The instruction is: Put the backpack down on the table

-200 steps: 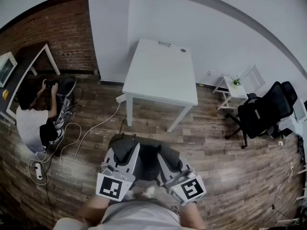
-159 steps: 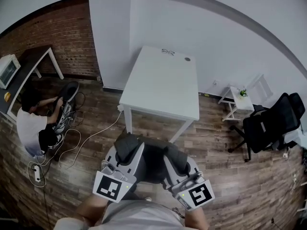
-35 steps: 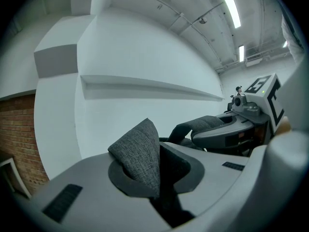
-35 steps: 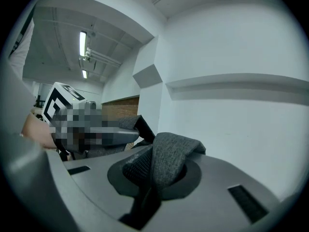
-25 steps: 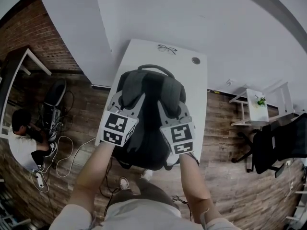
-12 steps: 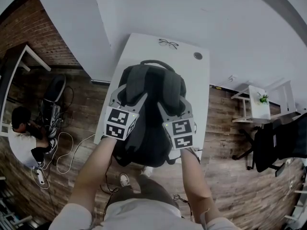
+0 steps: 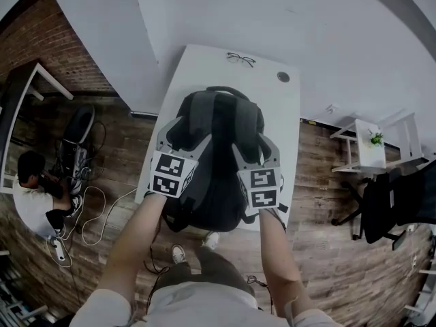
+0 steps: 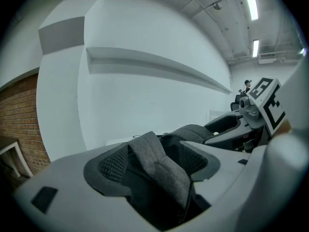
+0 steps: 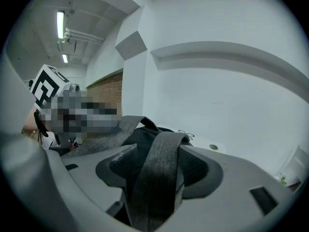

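Grey fabric fills both grippers. In the left gripper view the left strap [image 8: 161, 170] lies loose in the gap of the left gripper [image 7: 182, 131]. Its jaws have just been opening and now stand wide apart, clamping nothing. The right gripper [image 7: 253, 144] is in the same state. Its jaws have also just spread to their widest, and the right strap [image 9: 159, 178] runs slack up the middle between the mesh pads [image 9: 120, 168]. The two grippers sit side by side, each with its marker cube toward the person's forearms.

From the head view, the black backpack [image 7: 214, 176] lies flat on the white table [image 7: 197, 67] with its strap side up. It fills the near half of the tabletop. Its bottom end at 6 o'clock seems to hang slightly past the near table edge, though the arms make that hard to judge. Its carry handle [image 7: 228, 90] points to 12 o'clock.

Beyond the handle, still at 12 o'clock, a pair of glasses [image 7: 240, 59] rests near the far edge of the table. A round cable hole [image 7: 283, 77] sits at 1 o'clock, well apart from the backpack.

On the wooden floor [image 7: 116, 155] at 9 o'clock, a person [image 7: 34, 199] crouches among cables. At 3 o'clock stands a black office chair [image 7: 402, 206], and at 2 o'clock a small white stand [image 7: 364, 159] carries a plant [image 7: 377, 138]. A brick wall [image 7: 41, 39] closes the room at 10 o'clock.
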The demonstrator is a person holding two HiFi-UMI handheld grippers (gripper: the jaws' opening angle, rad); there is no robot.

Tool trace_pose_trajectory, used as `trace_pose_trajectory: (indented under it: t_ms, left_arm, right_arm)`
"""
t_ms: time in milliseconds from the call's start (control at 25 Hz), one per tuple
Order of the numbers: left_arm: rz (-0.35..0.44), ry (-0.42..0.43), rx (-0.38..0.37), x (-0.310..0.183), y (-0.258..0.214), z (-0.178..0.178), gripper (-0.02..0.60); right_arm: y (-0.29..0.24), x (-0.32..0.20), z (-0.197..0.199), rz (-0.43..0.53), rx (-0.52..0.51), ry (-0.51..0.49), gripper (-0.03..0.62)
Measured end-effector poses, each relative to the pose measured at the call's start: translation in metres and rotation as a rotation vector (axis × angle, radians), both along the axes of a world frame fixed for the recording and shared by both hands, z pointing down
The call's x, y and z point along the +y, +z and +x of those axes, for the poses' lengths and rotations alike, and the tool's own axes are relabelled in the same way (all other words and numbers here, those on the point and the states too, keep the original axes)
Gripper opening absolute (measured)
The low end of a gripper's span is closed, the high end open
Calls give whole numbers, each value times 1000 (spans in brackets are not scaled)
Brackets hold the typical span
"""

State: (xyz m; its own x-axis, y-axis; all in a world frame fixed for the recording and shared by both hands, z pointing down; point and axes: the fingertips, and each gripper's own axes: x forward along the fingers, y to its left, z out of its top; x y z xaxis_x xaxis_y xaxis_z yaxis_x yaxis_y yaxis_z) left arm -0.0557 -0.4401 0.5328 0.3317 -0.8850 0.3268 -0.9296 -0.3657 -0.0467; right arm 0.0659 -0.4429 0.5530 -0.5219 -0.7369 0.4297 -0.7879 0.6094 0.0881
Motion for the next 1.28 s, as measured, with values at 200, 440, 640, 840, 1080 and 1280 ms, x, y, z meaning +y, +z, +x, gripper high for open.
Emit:
trace_pose_trajectory:
  t_ms: [200, 440, 640, 840, 1080, 1280]
  left_arm:
    - [2, 9, -5, 5, -1, 1, 342]
    - [17, 22, 6, 21, -7, 0, 342]
    - [20, 13, 15, 38, -13, -5, 341]
    - [76, -35, 28, 63, -35, -18, 251]
    - [87, -41, 44, 100, -43, -28, 52]
    - [103, -35, 79, 130, -59, -36, 18]
  right_arm:
    - [-1, 5, 7, 11, 16, 4, 250]
    - [-6, 23, 17, 22, 30, 29, 250]
    - [-13, 40, 22, 24, 9, 33, 250]
    - [-30, 64, 28, 42, -25, 68, 249]
    - [-42, 95, 23, 54, -24, 88, 143]
    - [-61, 122, 20, 77, -29, 107, 80]
